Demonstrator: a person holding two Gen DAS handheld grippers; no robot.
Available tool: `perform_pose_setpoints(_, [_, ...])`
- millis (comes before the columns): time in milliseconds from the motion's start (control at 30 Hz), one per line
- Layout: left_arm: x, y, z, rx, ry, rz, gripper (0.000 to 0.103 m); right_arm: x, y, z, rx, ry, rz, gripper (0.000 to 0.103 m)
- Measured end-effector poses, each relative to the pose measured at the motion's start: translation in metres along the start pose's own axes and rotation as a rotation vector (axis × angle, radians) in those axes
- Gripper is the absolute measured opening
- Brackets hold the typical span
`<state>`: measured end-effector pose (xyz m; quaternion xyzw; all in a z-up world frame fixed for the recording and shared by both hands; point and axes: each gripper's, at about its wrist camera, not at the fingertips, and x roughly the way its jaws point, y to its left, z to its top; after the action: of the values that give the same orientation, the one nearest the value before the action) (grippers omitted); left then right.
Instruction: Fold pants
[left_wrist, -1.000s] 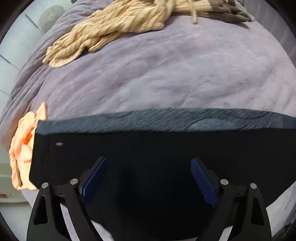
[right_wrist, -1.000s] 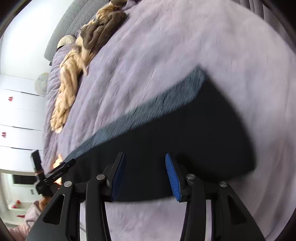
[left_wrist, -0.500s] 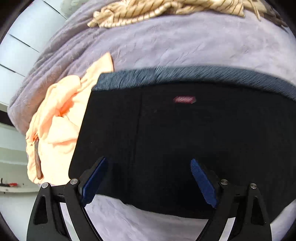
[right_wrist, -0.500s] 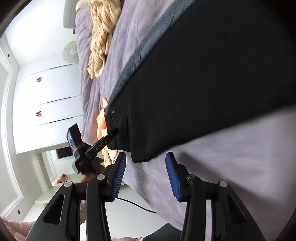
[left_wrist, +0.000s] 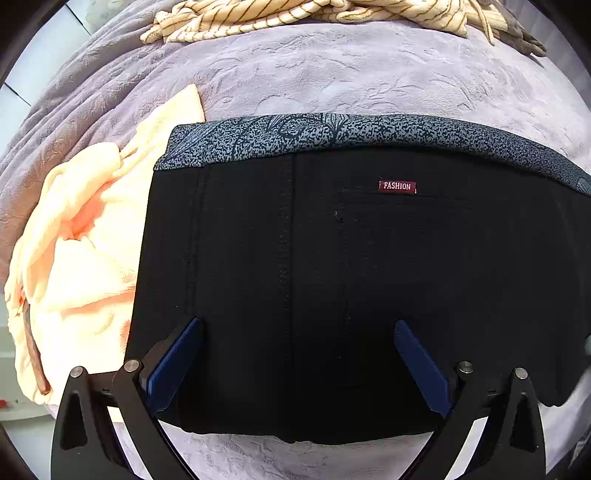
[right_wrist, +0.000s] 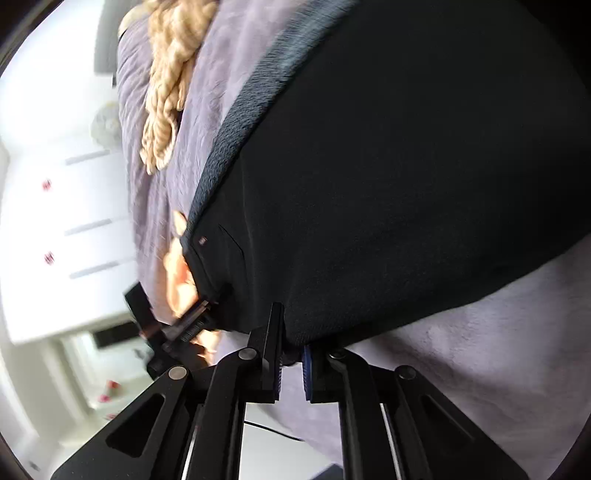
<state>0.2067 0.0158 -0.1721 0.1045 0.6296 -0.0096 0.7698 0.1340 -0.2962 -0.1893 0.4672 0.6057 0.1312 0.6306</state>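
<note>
Covering the bed, a lilac blanket (left_wrist: 332, 77) (embossed) carries black pants (left_wrist: 351, 277).

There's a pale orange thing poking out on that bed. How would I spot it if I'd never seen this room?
Start at the lilac plush bedspread covering the bed. On it lie flat black trousers with a speckled grey waistband; beside their end, at the bed's edge, sits the crumpled peach-orange cloth. It is plain and bright, unlike the beige striped garment heaped farther back.
</note>
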Motion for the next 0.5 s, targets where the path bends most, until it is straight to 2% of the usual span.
perform_pose_setpoints(67, [0.0, 0.0, -0.001, 0.008, 0.007, 0.014, 0.103, 0.015, -0.008, -0.002, -0.029, 0.041, -0.131, 0.009])
perform_pose_setpoints(167, [-0.008, -0.003, -0.003, 0.012, 0.01, 0.052, 0.103, 0.001, -0.022, -0.007, 0.048, 0.063, -0.051, 0.01])
perform_pose_setpoints(233, [-0.016, -0.006, -0.005, 0.018, 0.011, 0.066, 0.103, -0.032, -0.023, -0.008, 0.013, 0.037, -0.086, 0.011])
perform_pose_setpoints(333, [-0.037, -0.026, -0.011, 0.031, -0.023, 0.012, 0.103, -0.101, -0.042, 0.005, 0.014, -0.126, -0.122, 0.013])
perform_pose_setpoints(367, [-0.043, -0.037, -0.012, 0.038, -0.036, -0.008, 0.103, -0.131, -0.057, 0.012, 0.046, -0.214, -0.143, 0.019])
perform_pose_setpoints(400, [-0.048, -0.05, -0.013, 0.041, -0.045, -0.035, 0.103, -0.165, -0.077, 0.021, 0.101, -0.31, -0.171, 0.031])
perform_pose_setpoints(467, [-0.052, -0.074, -0.013, 0.046, -0.046, -0.08, 0.103, -0.214, -0.115, 0.035, 0.207, -0.441, -0.211, 0.048])
perform_pose_setpoints(500, [-0.051, -0.09, -0.013, 0.052, -0.045, -0.1, 0.103, -0.231, -0.13, 0.04, 0.243, -0.49, -0.228, 0.049])
